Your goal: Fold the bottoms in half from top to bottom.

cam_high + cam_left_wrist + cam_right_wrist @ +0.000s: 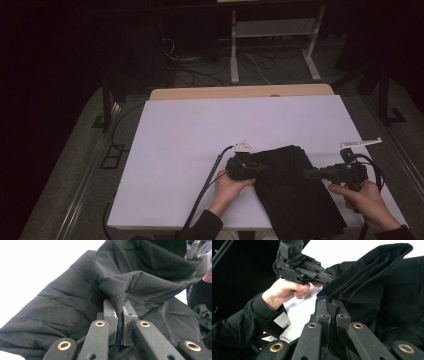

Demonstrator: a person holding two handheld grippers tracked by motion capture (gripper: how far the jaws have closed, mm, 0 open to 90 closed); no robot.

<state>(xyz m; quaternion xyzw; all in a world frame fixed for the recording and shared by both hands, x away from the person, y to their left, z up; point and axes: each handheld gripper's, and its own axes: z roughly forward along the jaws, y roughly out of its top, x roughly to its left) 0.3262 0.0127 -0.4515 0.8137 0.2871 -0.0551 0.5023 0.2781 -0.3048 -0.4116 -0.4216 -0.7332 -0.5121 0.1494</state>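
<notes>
The garment [62, 305] is black woven cloth, matt and soft, creased, with a stitched seam where it bunches. Each tool [119, 315] looks like matt black hard plastic or metal, set with shiny brass-coloured rivets. The surface [190, 130] is smooth, matt white, with a bare pale wood edge behind.

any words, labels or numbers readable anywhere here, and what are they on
None can be read.
Black cloth: no print or tag visible.
Left gripper and right gripper, both shut on the cloth: bare metal, no markings.
White plate above the right gripper: faint dark marks, too small and blurred to read.
</notes>
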